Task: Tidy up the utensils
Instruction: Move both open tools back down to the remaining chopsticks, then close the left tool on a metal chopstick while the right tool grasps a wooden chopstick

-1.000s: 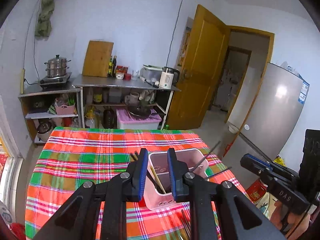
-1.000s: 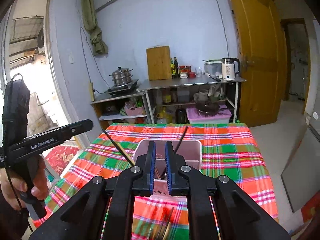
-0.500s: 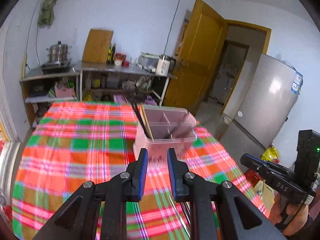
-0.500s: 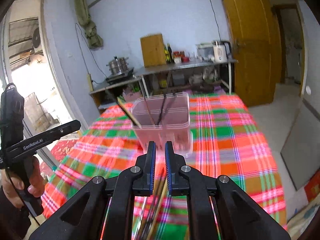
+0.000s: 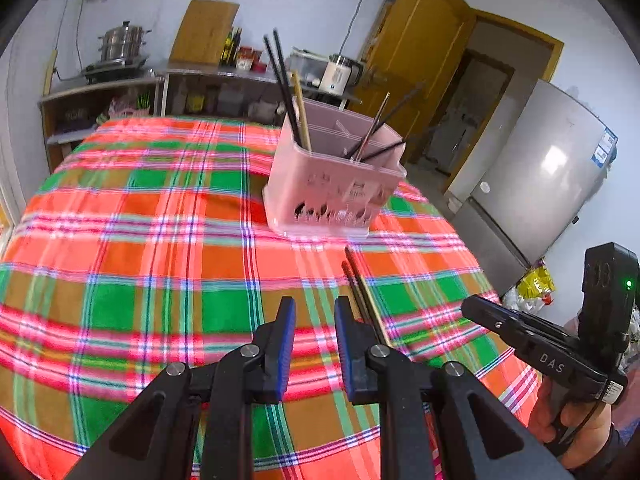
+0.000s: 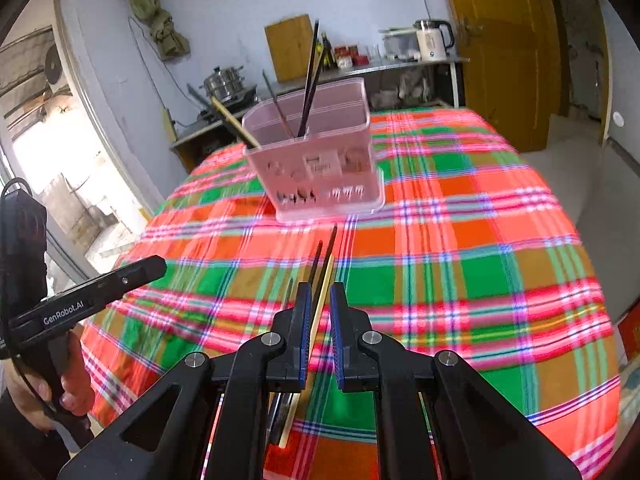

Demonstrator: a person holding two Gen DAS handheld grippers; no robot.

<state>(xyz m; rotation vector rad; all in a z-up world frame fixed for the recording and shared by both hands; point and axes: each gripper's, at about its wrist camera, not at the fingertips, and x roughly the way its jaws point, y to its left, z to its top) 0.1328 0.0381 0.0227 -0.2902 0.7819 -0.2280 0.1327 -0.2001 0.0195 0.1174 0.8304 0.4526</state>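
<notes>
A pink utensil holder (image 5: 332,188) (image 6: 320,172) stands on the plaid tablecloth (image 5: 140,240), with several dark and wooden chopsticks (image 5: 284,80) (image 6: 310,76) upright in it. Loose chopsticks (image 5: 360,288) (image 6: 324,260) lie on the cloth in front of it. My left gripper (image 5: 314,304) hangs low over the cloth just left of them, its jaws a little apart and empty. My right gripper (image 6: 319,290) hovers right above the loose chopsticks, jaws nearly together with nothing gripped; one pale chopstick shows through the slit below. Each gripper shows at the edge of the other's view (image 5: 472,308) (image 6: 160,264).
A grey fridge (image 5: 540,184) and a yellow door (image 5: 412,48) stand past the table's right side. Shelves along the back wall carry a steel pot (image 5: 120,40), a kettle (image 6: 432,40) and a cutting board (image 6: 290,46). The cloth drops off at the table's edges.
Both grippers have sunk toward the table and tilted further down. The holder, once right at the fingertips, now sits ahead of them, and the loose chopsticks lie ahead of the fingers. Neither jaw gap changed.
</notes>
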